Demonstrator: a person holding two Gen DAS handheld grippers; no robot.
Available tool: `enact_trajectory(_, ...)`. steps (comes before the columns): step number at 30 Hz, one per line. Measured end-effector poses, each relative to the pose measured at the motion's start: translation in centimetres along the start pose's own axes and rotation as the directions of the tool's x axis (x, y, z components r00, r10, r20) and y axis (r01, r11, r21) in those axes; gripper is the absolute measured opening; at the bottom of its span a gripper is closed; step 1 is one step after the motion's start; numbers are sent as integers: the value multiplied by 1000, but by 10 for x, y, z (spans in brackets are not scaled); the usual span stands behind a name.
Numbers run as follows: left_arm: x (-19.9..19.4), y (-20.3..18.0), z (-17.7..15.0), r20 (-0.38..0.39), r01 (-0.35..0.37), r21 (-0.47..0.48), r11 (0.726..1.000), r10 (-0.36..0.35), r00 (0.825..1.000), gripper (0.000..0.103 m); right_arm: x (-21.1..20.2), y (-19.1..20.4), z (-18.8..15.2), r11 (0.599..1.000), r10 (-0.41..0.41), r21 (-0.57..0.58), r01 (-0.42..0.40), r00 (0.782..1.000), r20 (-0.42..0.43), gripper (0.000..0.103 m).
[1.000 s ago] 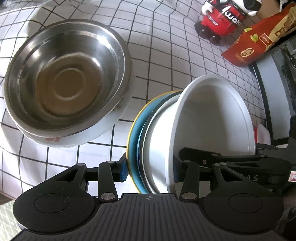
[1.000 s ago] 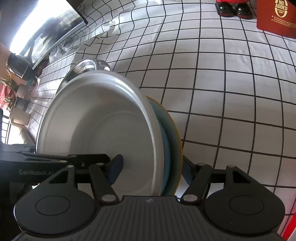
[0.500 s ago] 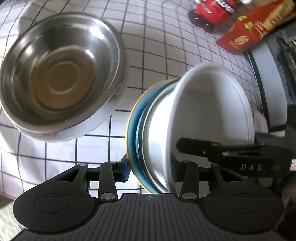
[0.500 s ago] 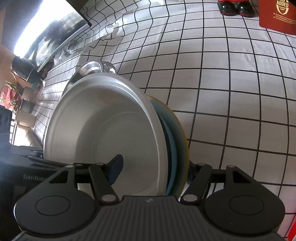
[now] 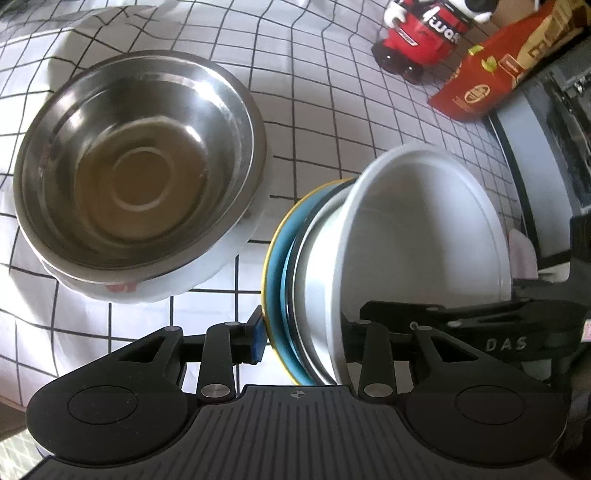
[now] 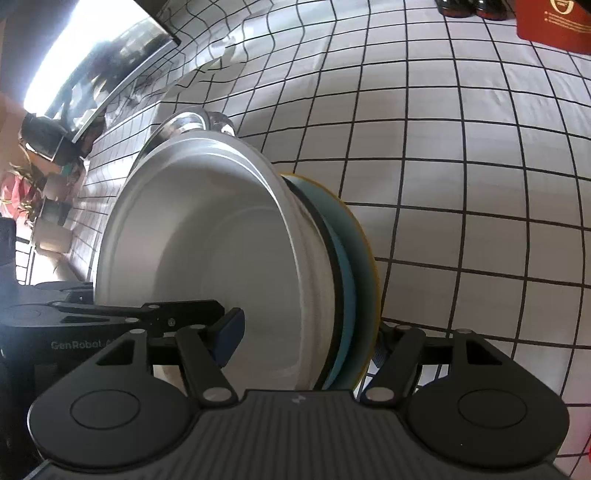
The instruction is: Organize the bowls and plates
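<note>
A stack of a white bowl (image 5: pixel 424 236) on a blue plate with a yellow rim (image 5: pixel 280 258) is held on edge above the checked cloth. My left gripper (image 5: pixel 306 339) is shut on the stack's near rim. My right gripper (image 6: pixel 306 332) is shut on the same stack, white bowl (image 6: pixel 207 251) and blue plate (image 6: pixel 351 266), from the opposite side. A steel bowl (image 5: pixel 136 166) nested in a white bowl (image 5: pixel 147 288) rests on the cloth to the left of the stack; its rim shows behind the stack in the right wrist view (image 6: pixel 184 122).
A red and white toy figure (image 5: pixel 421 33) and a red carton (image 5: pixel 491 81) stand at the far right of the cloth. A dark appliance (image 5: pixel 546 147) lies at the right edge. A red carton corner (image 6: pixel 554 22) shows in the right wrist view.
Both grippers keep their hold on the stack. The views shifted a little; the steel bowl sits slightly lower and nearer in the left wrist view than half a second ago.
</note>
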State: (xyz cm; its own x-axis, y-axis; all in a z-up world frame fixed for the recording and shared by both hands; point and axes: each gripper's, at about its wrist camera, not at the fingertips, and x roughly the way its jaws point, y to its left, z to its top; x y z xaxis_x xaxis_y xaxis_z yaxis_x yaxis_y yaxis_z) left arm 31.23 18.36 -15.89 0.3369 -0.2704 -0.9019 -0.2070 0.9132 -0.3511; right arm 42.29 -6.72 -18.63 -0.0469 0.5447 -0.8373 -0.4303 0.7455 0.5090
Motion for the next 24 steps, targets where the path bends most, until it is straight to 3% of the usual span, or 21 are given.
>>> enact_trajectory(3,1,2,2,5,0,-5,1000,0,1000,39,0,0,-2,999,-34,13,34,999,11,69)
enact_trajectory(9,2,-3,4,12,-17,23,1000,17,1000,42,2,-6,1,998,-23,63,23,1000,7,69)
enact_trajectory(14,4,8,6,7,53,-38,998,-52,999,41,0,-6,7,996,-59,65,57,998,24,69)
enact_trajectory(19,4,27,9,1,154,-140,978,-155,988,44,-1,-8,8,997,-55,64,53,998,22,69)
enact_trajectory(24,7,22,12,-12,147,-147,978,-150,989,49,0,-10,7,997,-28,76,26,999,19,69)
